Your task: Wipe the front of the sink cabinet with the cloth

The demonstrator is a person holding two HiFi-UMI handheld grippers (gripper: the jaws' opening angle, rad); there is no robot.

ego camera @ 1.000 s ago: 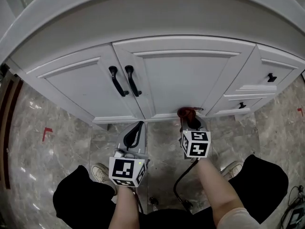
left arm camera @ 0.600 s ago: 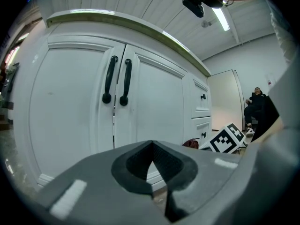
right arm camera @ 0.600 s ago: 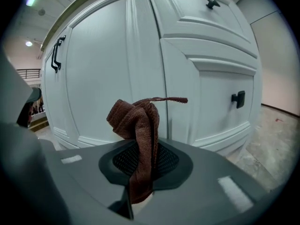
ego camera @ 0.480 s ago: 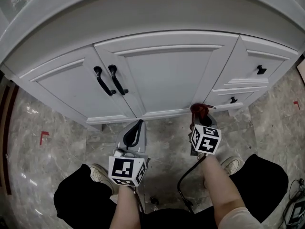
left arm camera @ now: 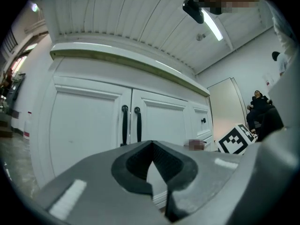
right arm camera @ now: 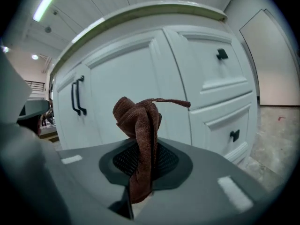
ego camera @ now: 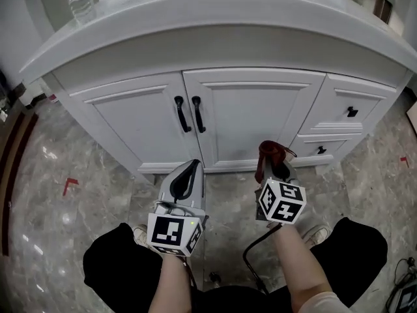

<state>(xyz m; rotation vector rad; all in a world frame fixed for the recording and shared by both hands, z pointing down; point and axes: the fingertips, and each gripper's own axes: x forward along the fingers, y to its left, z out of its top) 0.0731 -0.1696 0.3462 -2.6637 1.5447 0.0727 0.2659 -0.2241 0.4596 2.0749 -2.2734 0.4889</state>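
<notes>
Grey marbled floor [ego camera: 65, 149] runs under a white sink cabinet [ego camera: 254, 119] with two doors, paired black handles [ego camera: 189, 114] and drawers [ego camera: 352, 109] at its right end. At far left a clear bottle [ego camera: 77, 2] stands on the counter. Left of centre, the left gripper [ego camera: 191, 164] points at the doors, jaws pressed together with nothing between them. To its right, the right gripper [ego camera: 270, 169] is clamped on the brown cloth [right arm camera: 138, 125], which sticks up bunched from the jaws, low before the right door and apparently clear of it.
</notes>
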